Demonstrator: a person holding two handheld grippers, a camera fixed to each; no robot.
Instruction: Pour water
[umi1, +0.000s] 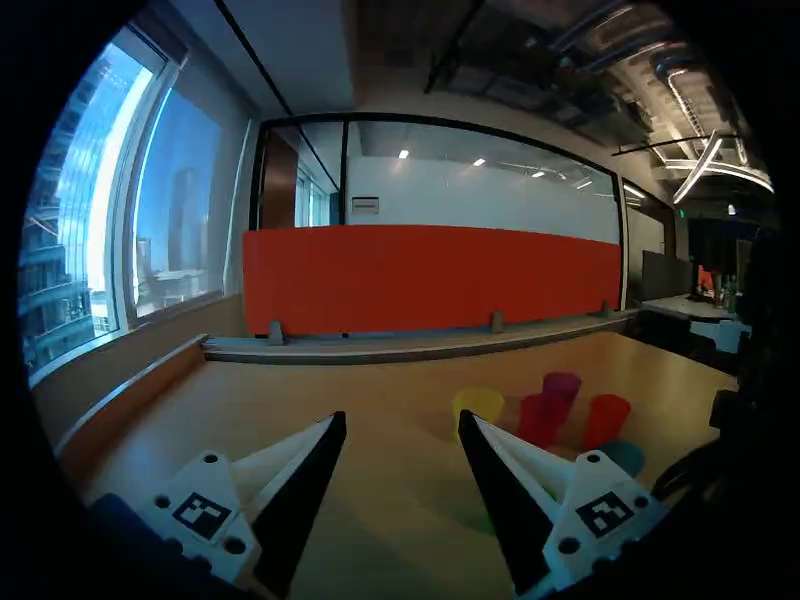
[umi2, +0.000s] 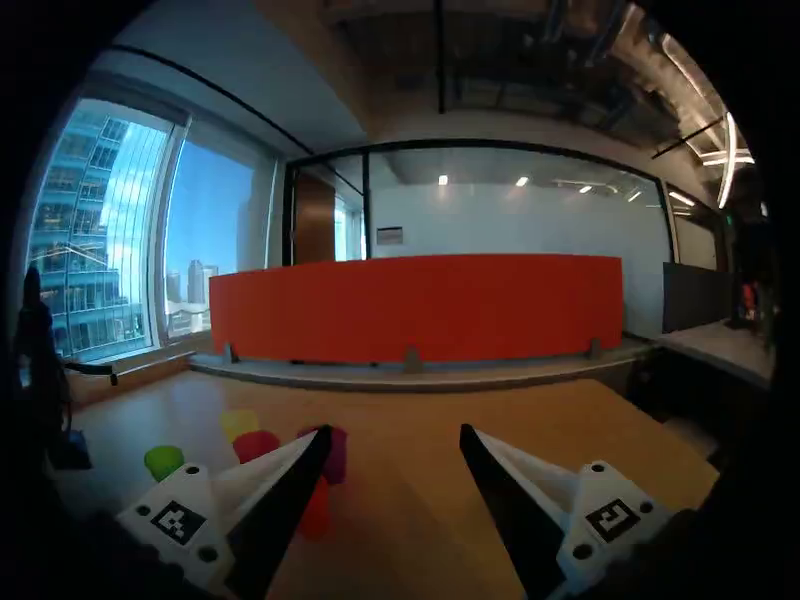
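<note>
Your coloured cups (umi1: 540, 415) stand clustered upright on the tabletop (umi1: 380, 385); your left claw (umi1: 400, 418) and right claw (umi2: 394, 432) hover released, empty.

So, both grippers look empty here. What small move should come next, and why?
Probably ease the left gripper forward and a little right in its view, toward the cups on the table. Its jaws stand open with nothing between them, the right gripper is open and empty too, and no cup is held yet. Which cup holds water I cannot tell.
</note>
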